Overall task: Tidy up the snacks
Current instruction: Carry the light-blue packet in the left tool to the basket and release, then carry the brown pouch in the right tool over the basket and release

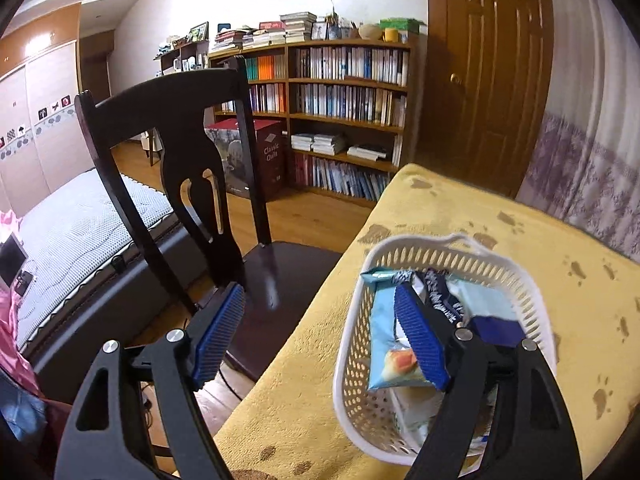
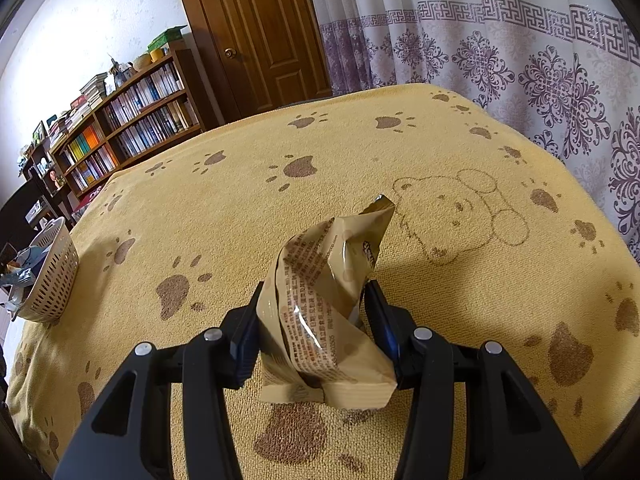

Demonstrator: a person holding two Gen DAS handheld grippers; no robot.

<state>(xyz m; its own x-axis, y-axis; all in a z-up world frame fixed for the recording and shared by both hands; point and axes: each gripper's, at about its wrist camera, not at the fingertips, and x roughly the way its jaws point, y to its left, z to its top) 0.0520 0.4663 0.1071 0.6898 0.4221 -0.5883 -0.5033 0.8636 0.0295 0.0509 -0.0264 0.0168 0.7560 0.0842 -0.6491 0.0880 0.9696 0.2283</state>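
Observation:
A white perforated basket [image 1: 352, 364] stands at the left edge of the table on a yellow paw-print cloth [image 1: 520, 248]. It holds several snack packets, among them a light blue one [image 1: 390, 344] and a dark blue one [image 1: 496, 330]. My left gripper [image 1: 320, 328] hangs open above the basket's near-left rim, one finger over the packets, the other out over the chair. In the right wrist view my right gripper [image 2: 316, 312] is shut on a crumpled tan snack packet [image 2: 320, 304], held above the cloth [image 2: 440, 140]. The basket [image 2: 52, 276] shows far left there.
A dark wooden chair [image 1: 188, 168] stands close against the table's left side. Behind it are a bed [image 1: 80, 220], a bookshelf [image 1: 344, 112] and a wooden door [image 1: 488, 72]. A patterned curtain [image 2: 520, 48] hangs along the table's far side.

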